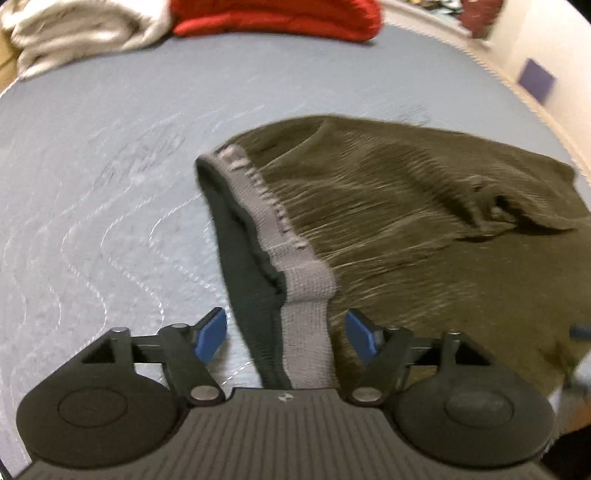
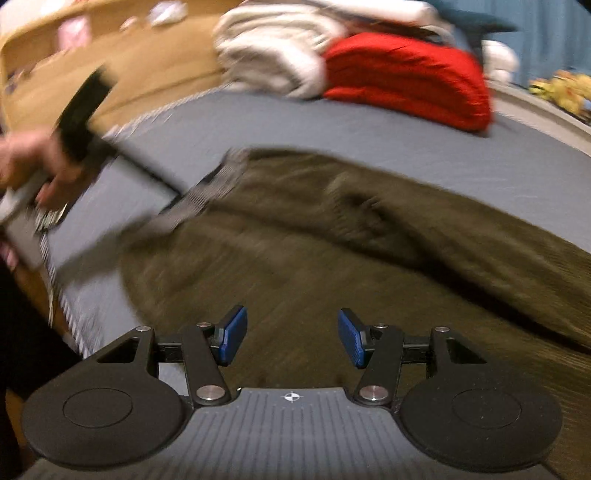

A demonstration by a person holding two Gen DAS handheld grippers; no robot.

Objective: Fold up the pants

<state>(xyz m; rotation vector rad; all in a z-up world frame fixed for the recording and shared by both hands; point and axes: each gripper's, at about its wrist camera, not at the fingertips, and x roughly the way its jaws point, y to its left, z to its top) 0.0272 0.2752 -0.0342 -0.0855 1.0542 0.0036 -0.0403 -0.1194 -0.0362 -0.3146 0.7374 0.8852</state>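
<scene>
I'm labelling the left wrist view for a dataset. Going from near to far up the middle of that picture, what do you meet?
Left gripper, jaws apart → grey waistband → olive pants → blue-grey quilted bedcover → red cushion.

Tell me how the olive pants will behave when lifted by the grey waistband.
The olive pants will probably drape limply: they lie wrinkled on the bed. The ribbed grey waistband looks stretchy and grippable. Spread wide, the cloth will likely trail and drag.
</scene>
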